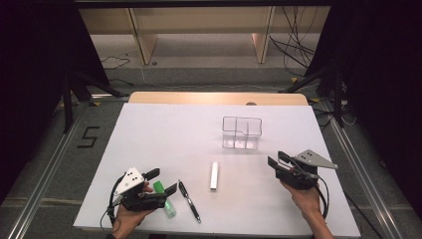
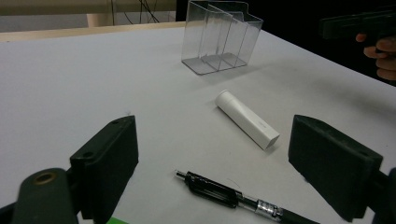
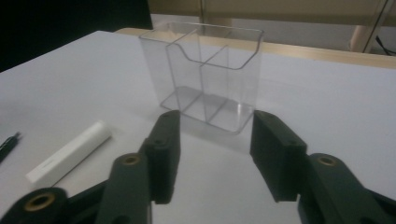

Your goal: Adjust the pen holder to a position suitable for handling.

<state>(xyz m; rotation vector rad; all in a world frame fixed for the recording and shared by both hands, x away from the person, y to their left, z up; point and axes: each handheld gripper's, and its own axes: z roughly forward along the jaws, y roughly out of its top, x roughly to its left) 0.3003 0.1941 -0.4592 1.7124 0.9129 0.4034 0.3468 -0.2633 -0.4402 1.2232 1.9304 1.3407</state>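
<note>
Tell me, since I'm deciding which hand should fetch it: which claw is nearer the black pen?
Left. The left claw sits right beside the black pen, on its left; the right claw is across the table, past the white tube.

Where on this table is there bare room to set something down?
The whole left half of the white table behind the left gripper is bare, as is the strip behind the clear organizer. It is crowded near the front: green marker, black pen, white tube.
</note>
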